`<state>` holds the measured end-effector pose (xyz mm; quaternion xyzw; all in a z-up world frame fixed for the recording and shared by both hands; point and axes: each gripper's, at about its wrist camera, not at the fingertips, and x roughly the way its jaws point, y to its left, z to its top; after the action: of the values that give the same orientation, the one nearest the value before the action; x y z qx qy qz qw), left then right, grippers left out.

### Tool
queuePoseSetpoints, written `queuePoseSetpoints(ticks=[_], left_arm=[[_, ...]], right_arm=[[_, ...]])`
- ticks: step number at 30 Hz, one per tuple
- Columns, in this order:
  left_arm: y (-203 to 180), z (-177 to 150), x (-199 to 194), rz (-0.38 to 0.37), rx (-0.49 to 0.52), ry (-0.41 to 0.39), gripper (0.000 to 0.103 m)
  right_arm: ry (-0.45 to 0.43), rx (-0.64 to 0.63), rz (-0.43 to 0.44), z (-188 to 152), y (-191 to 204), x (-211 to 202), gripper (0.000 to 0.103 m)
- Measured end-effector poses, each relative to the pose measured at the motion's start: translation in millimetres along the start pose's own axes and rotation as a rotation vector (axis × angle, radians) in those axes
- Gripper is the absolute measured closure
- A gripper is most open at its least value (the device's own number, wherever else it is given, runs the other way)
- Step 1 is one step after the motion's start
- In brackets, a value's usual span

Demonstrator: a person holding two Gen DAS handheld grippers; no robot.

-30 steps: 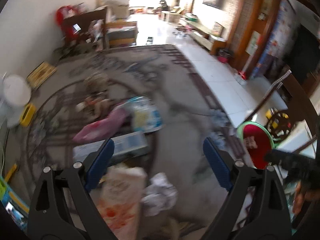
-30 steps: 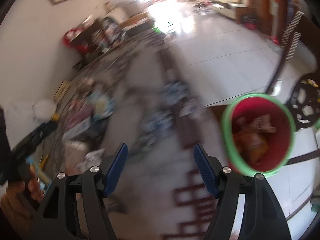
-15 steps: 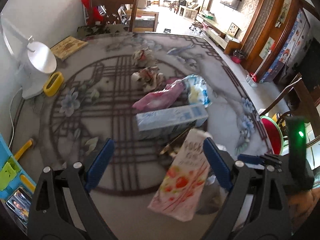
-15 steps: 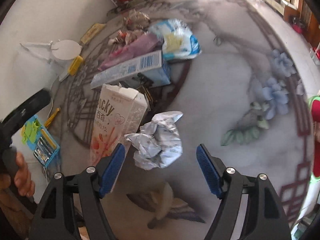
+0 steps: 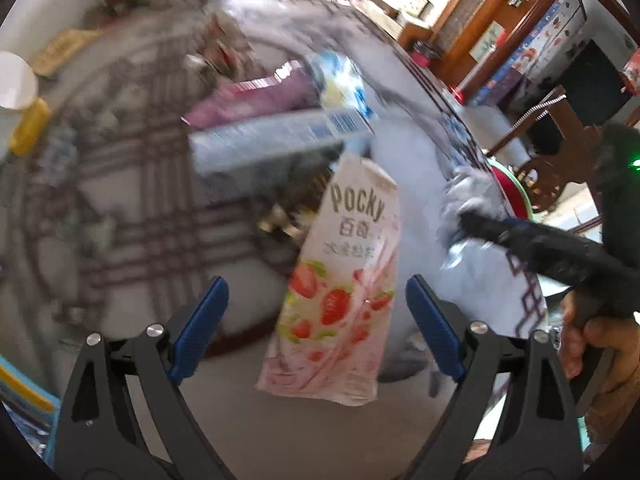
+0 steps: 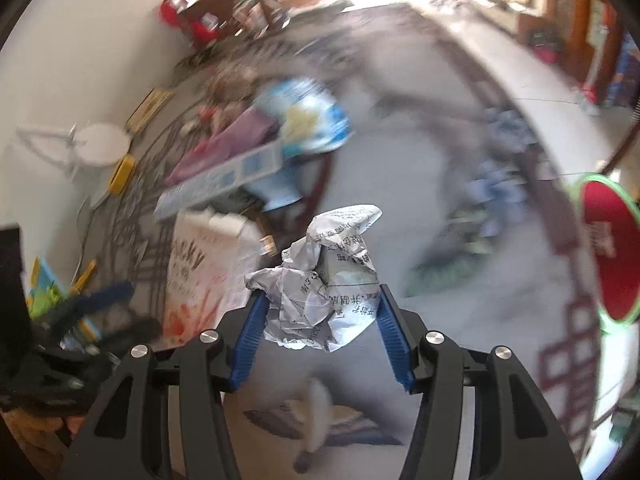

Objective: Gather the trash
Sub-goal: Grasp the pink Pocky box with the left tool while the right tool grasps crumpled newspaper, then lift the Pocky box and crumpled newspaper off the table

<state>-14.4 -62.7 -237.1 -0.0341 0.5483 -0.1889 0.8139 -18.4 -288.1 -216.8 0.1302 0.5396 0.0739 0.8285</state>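
Right wrist view: the right gripper [image 6: 320, 316], whose jaws have just been closing, pinches the crumpled paper [image 6: 324, 280] above the table [image 6: 400, 184]; the red bin [image 6: 612, 256] waits beyond the table's right edge, open surface between. The left gripper [image 5: 316, 312] is spread around the untouched Pocky box [image 5: 340, 288]; beyond lie a blue carton [image 5: 280, 136] and wrappers [image 5: 256, 96], judged uncollected.

A white round lamp [image 6: 102, 146] stands at the patterned surface [image 6: 400, 184] edge by the wall. Just beside it lies a yellow item [image 6: 121, 173]. A wooden chair [image 5: 560, 128] stands off the surface's far side.
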Motion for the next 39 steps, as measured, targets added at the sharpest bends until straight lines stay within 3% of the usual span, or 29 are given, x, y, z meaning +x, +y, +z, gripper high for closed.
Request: queuePoseSetpoints(ticks=[7, 9, 11, 15, 27, 39], left_arm=[[-20, -5, 37, -0.019, 0.061, 0.090, 0.016], [-21, -6, 42, -0.020, 0.057, 0.097, 0.039], [-18, -6, 43, -0.043, 0.037, 0.108, 0.056], [-15, -4, 35, -0.065, 0.035, 0.092, 0.075], [1, 20, -21, 0.001, 0.007, -0.110, 0.075], [-14, 34, -35, 0.026, 0.044, -0.164, 0.075]], right_arm=[[-0.027, 0.069, -0.020, -15, -13, -23, 0.049], [-0.025, 0.065, -0.021, -17, -10, -24, 0.049], [-0.025, 0.054, -0.023, -19, -7, -25, 0.049], [-0.034, 0.036, -0.012, -15, 0, -28, 0.049], [-0.068, -0.035, 0.025, 2, 21, -36, 0.049], [-0.127, -0.062, 0.027, 10, 23, -53, 0.049]])
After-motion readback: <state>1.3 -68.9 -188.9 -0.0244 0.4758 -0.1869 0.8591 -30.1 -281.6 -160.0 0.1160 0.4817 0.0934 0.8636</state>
